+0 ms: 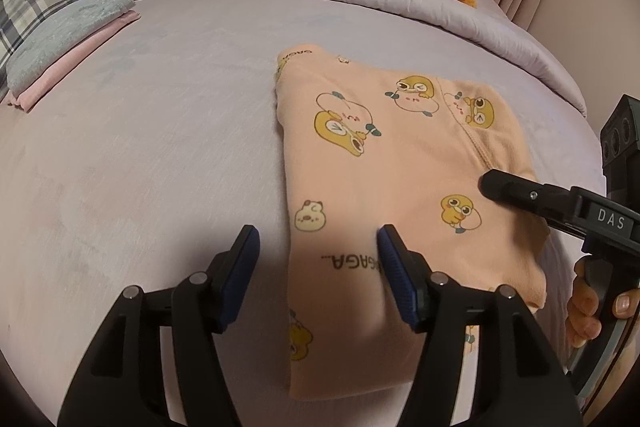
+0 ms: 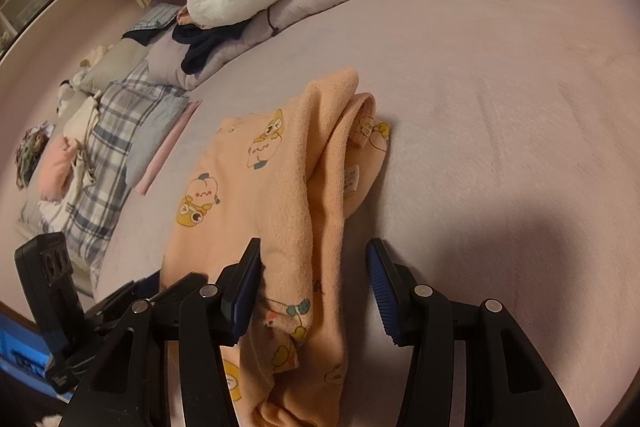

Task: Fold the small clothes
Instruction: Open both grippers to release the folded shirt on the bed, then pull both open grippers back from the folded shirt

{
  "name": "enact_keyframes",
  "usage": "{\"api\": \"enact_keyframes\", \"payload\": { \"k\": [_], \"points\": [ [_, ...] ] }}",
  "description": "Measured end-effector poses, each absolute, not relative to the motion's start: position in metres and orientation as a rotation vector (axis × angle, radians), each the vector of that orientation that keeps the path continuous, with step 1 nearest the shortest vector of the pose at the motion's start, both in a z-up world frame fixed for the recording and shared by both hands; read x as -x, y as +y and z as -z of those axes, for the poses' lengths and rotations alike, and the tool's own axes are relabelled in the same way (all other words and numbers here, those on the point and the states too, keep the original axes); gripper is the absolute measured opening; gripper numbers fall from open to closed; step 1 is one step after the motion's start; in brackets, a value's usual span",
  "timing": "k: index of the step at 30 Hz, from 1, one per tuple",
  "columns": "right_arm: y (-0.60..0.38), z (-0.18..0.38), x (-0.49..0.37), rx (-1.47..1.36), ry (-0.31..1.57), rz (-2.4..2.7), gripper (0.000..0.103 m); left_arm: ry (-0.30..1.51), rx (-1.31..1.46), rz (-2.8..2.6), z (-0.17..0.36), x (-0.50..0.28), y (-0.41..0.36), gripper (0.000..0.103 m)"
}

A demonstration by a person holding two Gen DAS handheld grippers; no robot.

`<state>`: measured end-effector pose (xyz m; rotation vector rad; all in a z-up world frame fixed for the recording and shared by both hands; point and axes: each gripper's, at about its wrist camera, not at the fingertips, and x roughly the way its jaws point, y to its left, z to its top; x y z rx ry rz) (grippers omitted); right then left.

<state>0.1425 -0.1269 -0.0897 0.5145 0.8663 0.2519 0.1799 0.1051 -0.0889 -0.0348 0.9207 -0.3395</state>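
Fleece stack: grey and pink folded pieces (image 1: pixel 60 55) lie at the left edge of the left wrist frame, well apart from the work — already done, by the look of them.
Bed sheet: pale lilac (image 1: pixel 160 147), soft and slightly yielding, so a finger can likely press down and slide under a cloth edge.
Left gripper: fingers spread wide (image 1: pixel 316 247), holding nothing; in the lower middle of its own frame, the left pad over bare sheet, the right pad over the near part of the garment.
Peach garment: a small printed piece (image 1: pixel 400 163) with duck and bear cartoons, lying partly folded on the sheet, centre to right of the left wrist frame; its left edge is a straight fold, the right side carries a doubled-over flap with a seam.
Handling: light, limp, thick knit judging by the looped inner face (image 2: pixel 296 195) — it should drape and sag when lifted, not slip, and will keep a crease only loosely.
Where to take hold: at a corner or through both layers of the near hem, one tool per corner, so the layers travel together.
Right gripper: spread open (image 2: pixel 314 279), straddling the rumpled right-hand fold in the lower middle of its frame — left pad touching cloth, nothing pinched.
Risk: pinching one layer only would likely pull the fold apart.
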Motion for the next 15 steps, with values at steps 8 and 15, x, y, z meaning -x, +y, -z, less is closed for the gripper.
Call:
{"api": "enact_keyframes", "payload": {
  "k": [8, 15],
  "points": [
    [-0.1273, 0.0888, -0.141, -0.512, 0.868, -0.246, 0.051, 0.923, 0.039, 0.336, 0.0897, -0.1753, 0.1085, 0.064],
    [-0.1283, 0.0881, -0.1406, -0.51, 0.87, -0.243, 0.051, 0.923, 0.039, 0.336, 0.09, -0.1739, 0.1094, 0.064]
  ]
}}
